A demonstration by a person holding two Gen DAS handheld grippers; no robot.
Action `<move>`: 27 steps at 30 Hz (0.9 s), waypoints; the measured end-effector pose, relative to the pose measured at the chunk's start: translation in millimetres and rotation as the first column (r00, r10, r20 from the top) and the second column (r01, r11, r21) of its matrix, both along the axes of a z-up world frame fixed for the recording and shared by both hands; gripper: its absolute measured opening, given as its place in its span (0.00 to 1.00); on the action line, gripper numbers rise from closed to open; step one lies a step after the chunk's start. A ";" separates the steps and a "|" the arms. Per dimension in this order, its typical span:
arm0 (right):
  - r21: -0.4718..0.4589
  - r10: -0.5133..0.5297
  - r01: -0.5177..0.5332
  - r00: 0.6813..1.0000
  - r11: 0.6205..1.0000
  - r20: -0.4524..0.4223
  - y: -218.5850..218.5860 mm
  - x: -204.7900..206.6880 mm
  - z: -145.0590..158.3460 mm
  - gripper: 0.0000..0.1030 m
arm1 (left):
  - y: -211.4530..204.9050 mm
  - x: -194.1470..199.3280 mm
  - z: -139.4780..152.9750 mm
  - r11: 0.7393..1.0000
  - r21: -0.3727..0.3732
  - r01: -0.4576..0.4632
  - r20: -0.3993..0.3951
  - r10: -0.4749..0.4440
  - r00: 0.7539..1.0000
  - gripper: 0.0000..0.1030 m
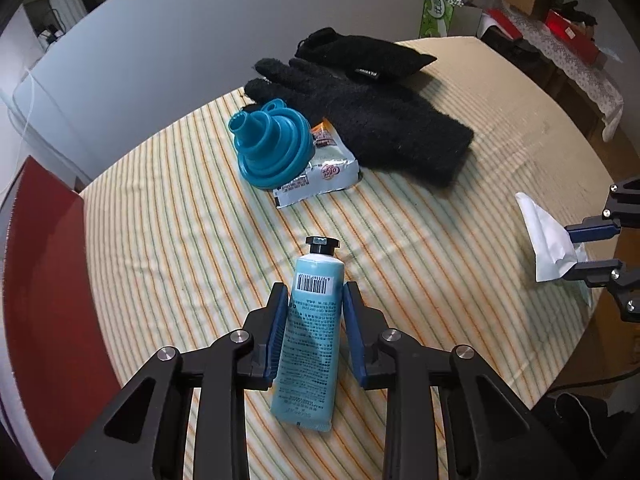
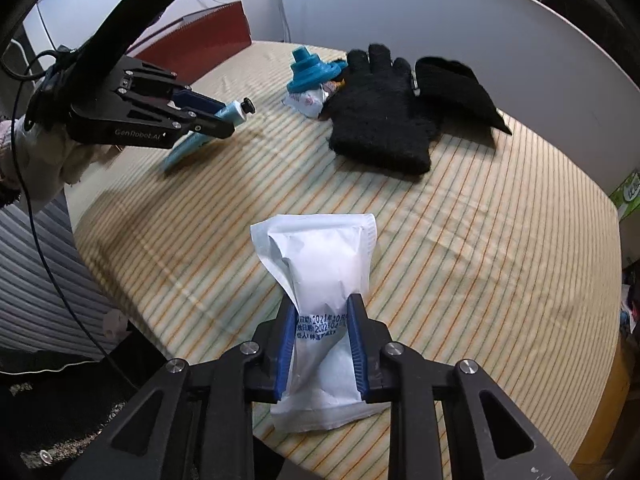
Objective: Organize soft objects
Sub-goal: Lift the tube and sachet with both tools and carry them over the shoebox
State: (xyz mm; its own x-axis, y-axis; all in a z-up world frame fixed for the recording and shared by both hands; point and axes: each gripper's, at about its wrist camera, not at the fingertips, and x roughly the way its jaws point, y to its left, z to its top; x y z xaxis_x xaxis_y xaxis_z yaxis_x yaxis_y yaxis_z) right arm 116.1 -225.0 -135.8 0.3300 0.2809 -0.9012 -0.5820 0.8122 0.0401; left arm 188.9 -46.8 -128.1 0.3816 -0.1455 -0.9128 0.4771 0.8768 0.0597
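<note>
Striped counter [image 1: 168,216] under a grey wall [image 1: 168,40], red board [image 1: 44,300] at 9 o'clock; black gloves [image 1: 360,116] lie at 12 to 1, well apart from both grippers, teal funnel [image 1: 272,148] and snack packet [image 1: 324,178] touching at 12. Left gripper [image 1: 315,308] has jaws clamped on the blue tube [image 1: 312,344], long axis along the fingers, cap toward 12. Right gripper [image 2: 322,328] has jaws clamped on the white pouch [image 2: 320,260], pointing 12; the right one looks nearer the gloves.

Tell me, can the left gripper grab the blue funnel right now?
Probably not yet: the left gripper is shut on the tube. The cloth up to the funnel looks bare.
</note>
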 end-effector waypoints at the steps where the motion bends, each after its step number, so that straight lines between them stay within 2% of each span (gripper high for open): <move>1: 0.006 -0.002 0.002 1.000 1.000 0.009 0.0 1.1 3.4 0.22 | 0.2 -2.2 2.6 1.000 -0.002 0.004 0.007 -0.004 1.000 0.26; 14: 0.052 -0.012 0.007 0.996 0.999 0.089 12.7 12.3 42.1 0.22 | 3.3 -17.9 45.9 0.997 -0.074 0.033 0.074 -0.028 0.997 0.25; 21: 0.075 0.005 -0.016 0.988 0.997 0.157 36.1 24.6 74.6 0.22 | 25.7 -15.7 81.8 0.992 -0.127 -0.002 0.156 0.022 0.988 0.25; 27: 0.077 0.043 -0.061 0.976 0.995 0.216 68.8 37.1 103.6 0.22 | 64.9 -17.0 117.4 0.984 -0.170 -0.054 0.220 0.092 0.971 0.25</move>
State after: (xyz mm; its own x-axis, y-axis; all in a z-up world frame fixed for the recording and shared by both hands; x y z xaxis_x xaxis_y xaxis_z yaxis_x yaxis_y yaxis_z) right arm 153.1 -156.3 -32.2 0.4954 0.3730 -0.7845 -0.6255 0.7798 -0.0243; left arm 171.9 18.1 -10.7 0.5903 -0.2484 -0.7680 0.4019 0.9156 0.0128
